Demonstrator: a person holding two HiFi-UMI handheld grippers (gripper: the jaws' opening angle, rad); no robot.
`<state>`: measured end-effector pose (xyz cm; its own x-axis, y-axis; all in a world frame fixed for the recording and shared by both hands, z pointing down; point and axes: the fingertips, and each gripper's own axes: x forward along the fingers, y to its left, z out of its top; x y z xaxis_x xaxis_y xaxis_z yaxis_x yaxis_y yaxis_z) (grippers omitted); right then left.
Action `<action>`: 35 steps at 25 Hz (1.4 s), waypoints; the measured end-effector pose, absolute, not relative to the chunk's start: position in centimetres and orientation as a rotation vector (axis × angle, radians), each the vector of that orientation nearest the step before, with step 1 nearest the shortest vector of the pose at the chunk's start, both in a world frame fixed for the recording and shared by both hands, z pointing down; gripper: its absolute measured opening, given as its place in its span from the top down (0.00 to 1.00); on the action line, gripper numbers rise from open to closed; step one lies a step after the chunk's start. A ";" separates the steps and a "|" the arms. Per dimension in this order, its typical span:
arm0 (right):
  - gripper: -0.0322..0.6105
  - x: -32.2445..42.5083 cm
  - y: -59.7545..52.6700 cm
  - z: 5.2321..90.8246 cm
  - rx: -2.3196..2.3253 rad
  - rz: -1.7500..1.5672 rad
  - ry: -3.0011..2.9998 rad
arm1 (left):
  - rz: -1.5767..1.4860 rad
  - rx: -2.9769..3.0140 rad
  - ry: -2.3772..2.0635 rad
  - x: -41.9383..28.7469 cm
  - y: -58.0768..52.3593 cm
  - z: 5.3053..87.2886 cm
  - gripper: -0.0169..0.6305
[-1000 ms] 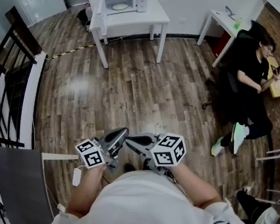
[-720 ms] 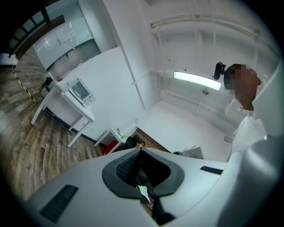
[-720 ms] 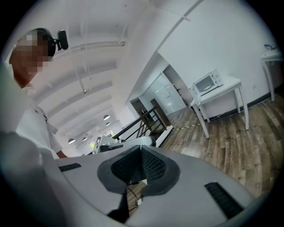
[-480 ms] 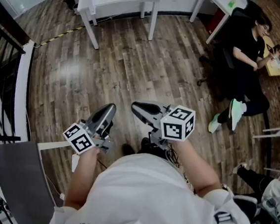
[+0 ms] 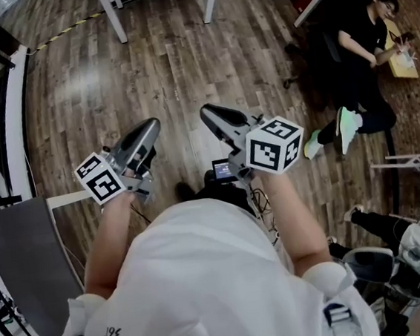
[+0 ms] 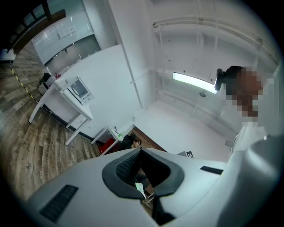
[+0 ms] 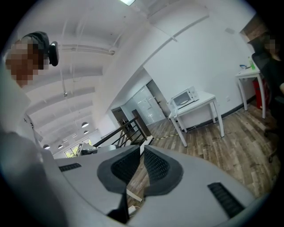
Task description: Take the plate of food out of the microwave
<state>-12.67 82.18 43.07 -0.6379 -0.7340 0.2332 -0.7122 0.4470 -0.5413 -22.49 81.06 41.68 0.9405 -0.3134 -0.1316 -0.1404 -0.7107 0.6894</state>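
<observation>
Head view: unclear shirt print

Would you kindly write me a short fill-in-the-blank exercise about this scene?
1. The jaws of the left gripper and the right gripper are both ____, with nothing between them.
2. The microwave stands on a table whose colour is ____.
3. The floor is laid with ____ planks.
4. The seated person wears a ____ top.
Missing words: shut; white; wooden; black.
</observation>
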 end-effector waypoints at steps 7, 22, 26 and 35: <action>0.94 -13.3 81.4 43.5 -1.346 -0.972 2.649 | -0.276 2.349 -0.289 -22.1 80.8 42.4 0.98; 0.94 -7.2 68.4 46.7 -1.368 -1.055 2.608 | -0.252 2.299 -0.497 -18.8 67.3 45.5 0.98; 0.94 -3.1 63.1 46.7 -1.367 -1.076 2.594 | -0.257 2.285 -0.552 -15.5 62.1 45.3 0.98; 0.94 3.8 54.4 46.7 -1.388 -1.102 2.607 | -0.262 2.276 -0.628 -9.5 54.1 44.3 0.93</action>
